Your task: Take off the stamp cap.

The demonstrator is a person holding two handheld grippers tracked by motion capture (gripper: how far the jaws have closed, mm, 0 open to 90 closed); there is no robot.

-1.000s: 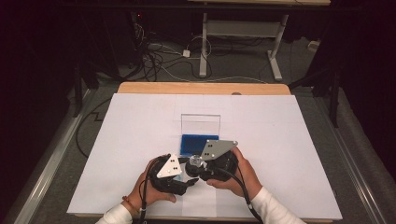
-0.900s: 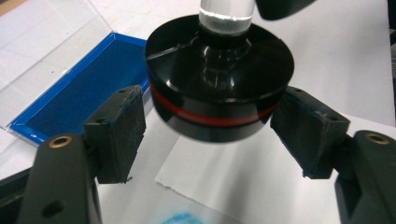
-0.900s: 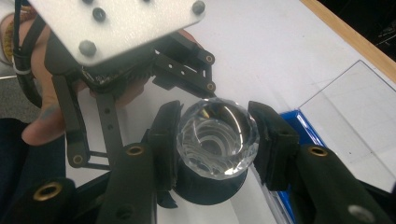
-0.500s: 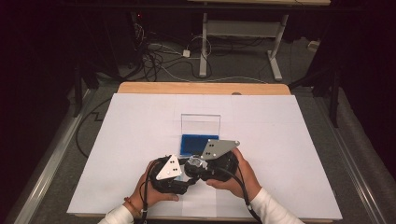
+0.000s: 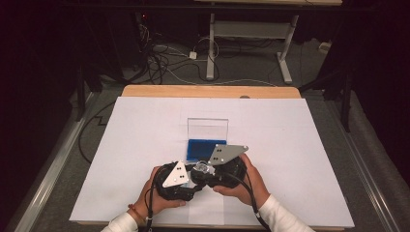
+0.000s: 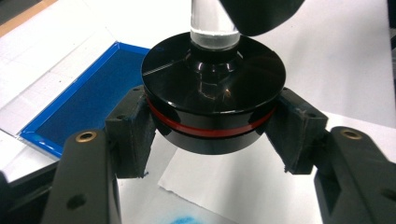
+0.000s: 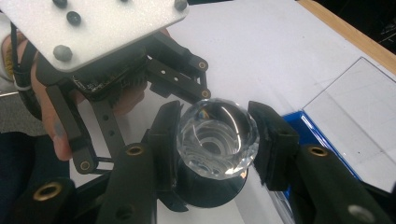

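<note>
A stamp with a black round base (image 6: 212, 100), a red ring and a clear faceted knob (image 7: 217, 137) is held between both grippers above the white table (image 5: 290, 145). My left gripper (image 6: 212, 135) is shut on the black base, one pad on each side. My right gripper (image 7: 217, 140) is shut on the clear knob. In the high view the left gripper (image 5: 193, 181) and right gripper (image 5: 205, 169) meet nose to nose near the table's front edge. Just behind them lies a blue ink pad (image 5: 202, 150) with its clear lid (image 5: 208, 128) open.
A small white paper sheet (image 6: 233, 186) lies under the stamp, with a blue smudge (image 6: 184, 219) near it. The wooden table edge (image 5: 208, 91) runs along the back. The left gripper's grey plate (image 7: 93, 23) is close to the right gripper's camera.
</note>
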